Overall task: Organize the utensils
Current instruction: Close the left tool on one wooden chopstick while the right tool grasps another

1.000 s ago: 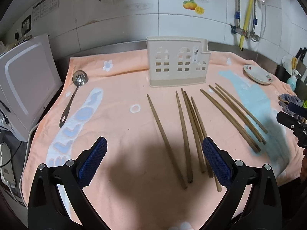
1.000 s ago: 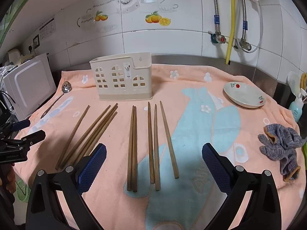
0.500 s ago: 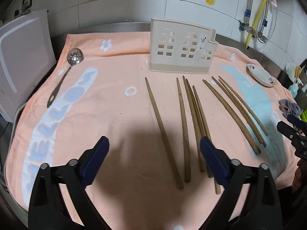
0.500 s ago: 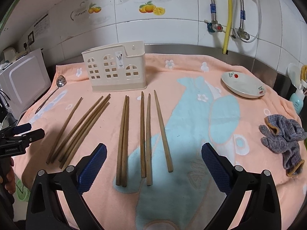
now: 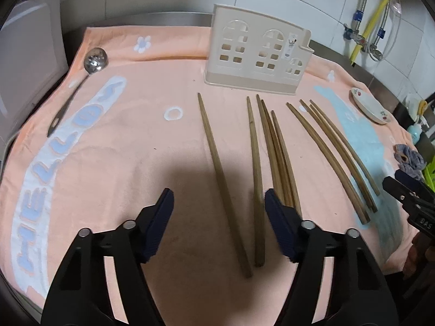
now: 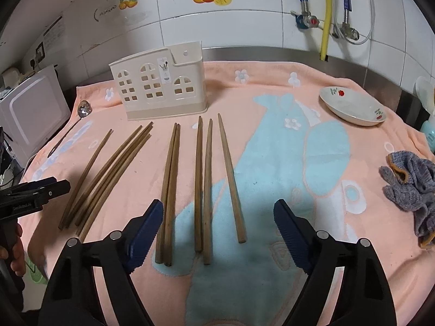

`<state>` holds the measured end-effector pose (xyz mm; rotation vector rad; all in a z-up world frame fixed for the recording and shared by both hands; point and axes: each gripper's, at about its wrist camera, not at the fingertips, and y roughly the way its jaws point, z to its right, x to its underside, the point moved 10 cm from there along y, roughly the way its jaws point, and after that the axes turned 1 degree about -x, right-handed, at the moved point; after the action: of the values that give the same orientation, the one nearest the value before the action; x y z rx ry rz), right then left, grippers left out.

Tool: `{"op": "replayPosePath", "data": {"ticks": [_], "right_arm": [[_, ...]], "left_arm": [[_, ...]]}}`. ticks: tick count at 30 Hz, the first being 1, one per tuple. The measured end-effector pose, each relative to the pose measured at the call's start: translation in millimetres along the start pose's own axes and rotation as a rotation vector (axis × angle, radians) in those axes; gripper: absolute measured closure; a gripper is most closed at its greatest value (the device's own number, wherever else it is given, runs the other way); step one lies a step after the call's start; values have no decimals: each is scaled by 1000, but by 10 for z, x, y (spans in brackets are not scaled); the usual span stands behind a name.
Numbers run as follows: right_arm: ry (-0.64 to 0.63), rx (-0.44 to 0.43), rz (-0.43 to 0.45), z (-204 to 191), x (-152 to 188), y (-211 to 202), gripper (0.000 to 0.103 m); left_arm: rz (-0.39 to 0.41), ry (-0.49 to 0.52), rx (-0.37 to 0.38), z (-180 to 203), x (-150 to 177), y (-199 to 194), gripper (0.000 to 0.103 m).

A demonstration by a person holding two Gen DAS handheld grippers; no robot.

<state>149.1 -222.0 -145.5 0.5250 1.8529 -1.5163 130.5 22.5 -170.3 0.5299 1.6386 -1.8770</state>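
Both grippers, left gripper (image 5: pixel 218 213) and right gripper (image 6: pixel 217 224), are hovering open-jawed over chopsticks (image 6: pixel 199 184), probably preparing to grasp them for the holder (image 6: pixel 160 81).

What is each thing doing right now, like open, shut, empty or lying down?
Left gripper: open, holding nothing.
Right gripper: open, holding nothing.
Chopsticks: lying flat on the towel.
Holder: upright; inside hidden.
Ladle: lying flat.
Dish: upright, empty.
Glove: crumpled.
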Motion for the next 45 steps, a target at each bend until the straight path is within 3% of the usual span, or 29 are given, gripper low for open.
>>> {"op": "replayPosePath", "data": {"ticks": [11, 16, 21, 27, 35, 45], "right_arm": [[15, -10, -14, 43, -17, 105, 28], [18, -9, -22, 53, -21, 146, 29], [21, -11, -33, 51, -8, 190, 36], [25, -12, -32, 53, -10, 208, 41], [33, -17, -45, 65, 12, 250, 62], [33, -11, -76, 142, 68, 359, 75]], "left_arm": [[-24, 0, 7, 49, -10, 101, 47], [-37, 3, 16, 57, -8, 151, 57], [-53, 6, 24, 73, 19, 211, 72], [-57, 10, 28, 89, 19, 227, 73], [-60, 18, 34, 139, 37, 239, 75], [-63, 1, 24, 101, 43, 262, 80]]}}
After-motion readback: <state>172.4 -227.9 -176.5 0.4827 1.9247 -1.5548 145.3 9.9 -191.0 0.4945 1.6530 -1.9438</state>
